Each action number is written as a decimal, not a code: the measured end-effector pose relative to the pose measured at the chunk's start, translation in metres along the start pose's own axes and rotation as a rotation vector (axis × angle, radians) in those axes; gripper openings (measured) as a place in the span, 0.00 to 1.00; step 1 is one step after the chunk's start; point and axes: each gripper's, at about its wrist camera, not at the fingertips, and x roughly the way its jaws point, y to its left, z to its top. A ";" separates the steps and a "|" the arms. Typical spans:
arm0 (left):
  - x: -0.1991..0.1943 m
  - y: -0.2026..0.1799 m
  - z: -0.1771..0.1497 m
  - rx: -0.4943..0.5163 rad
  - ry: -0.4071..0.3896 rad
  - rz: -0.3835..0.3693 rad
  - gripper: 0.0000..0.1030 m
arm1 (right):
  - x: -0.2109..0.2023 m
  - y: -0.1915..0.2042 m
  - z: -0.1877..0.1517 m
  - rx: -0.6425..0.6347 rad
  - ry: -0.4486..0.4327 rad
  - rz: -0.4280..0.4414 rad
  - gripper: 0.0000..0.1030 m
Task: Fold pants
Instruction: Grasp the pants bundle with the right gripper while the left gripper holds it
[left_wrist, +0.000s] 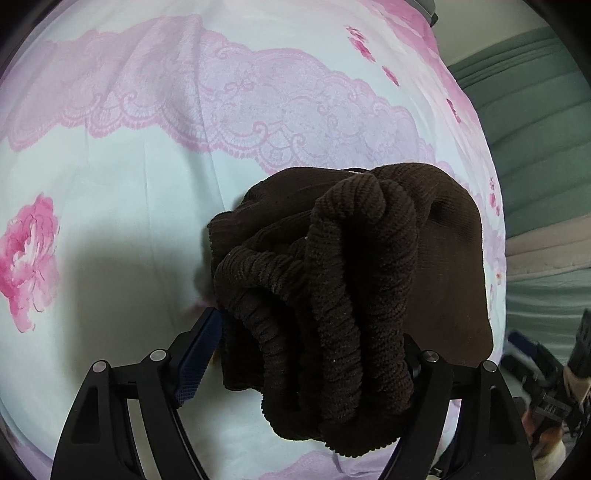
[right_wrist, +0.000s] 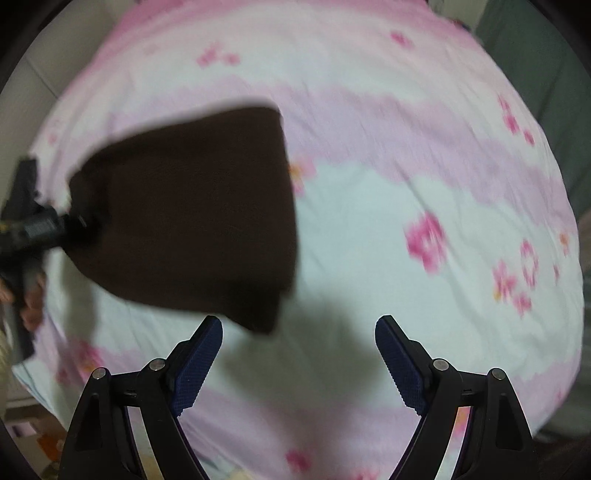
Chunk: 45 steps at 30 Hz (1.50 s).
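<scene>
We have the dark brown ribbed knit pants (left_wrist: 343, 280) bunched between the fingers of the left claw (left_wrist: 314, 354), which is clamped on a thick wad of the gathered waistband. From the right wrist view the rest of the garment (right_wrist: 192, 214) hangs or lies as a folded dark slab over the bed's pale blue and pink floral sheet (right_wrist: 369, 206), with the left claw at its far left edge (right_wrist: 40, 225). The right claw (right_wrist: 299, 354) is spread wide and holds nothing, poised over bare sheet just beside the slab's lower corner.

The risks, as we judge them:
- The left grip takes in several loops of elastic at once, so a layer could slip out and let the fold sag open.
- The soft knit will drape and twist if lifted from one point only, skewing the edges.
- The right view is blurred, so we cannot tell whether the slab touches the bed; lowering it unevenly would crumple the bottom layer.
- The right claw closing near that corner might pinch the sheet along with the fabric.
</scene>
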 end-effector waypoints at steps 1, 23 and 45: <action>0.000 0.002 0.000 -0.003 0.004 -0.005 0.79 | 0.001 0.001 0.006 -0.001 -0.022 0.016 0.83; 0.026 0.011 0.003 -0.129 0.032 -0.086 0.87 | 0.132 -0.020 0.054 0.268 0.123 0.354 0.83; -0.020 -0.006 -0.005 -0.226 -0.061 -0.024 0.52 | 0.086 0.022 0.073 0.214 0.014 0.389 0.44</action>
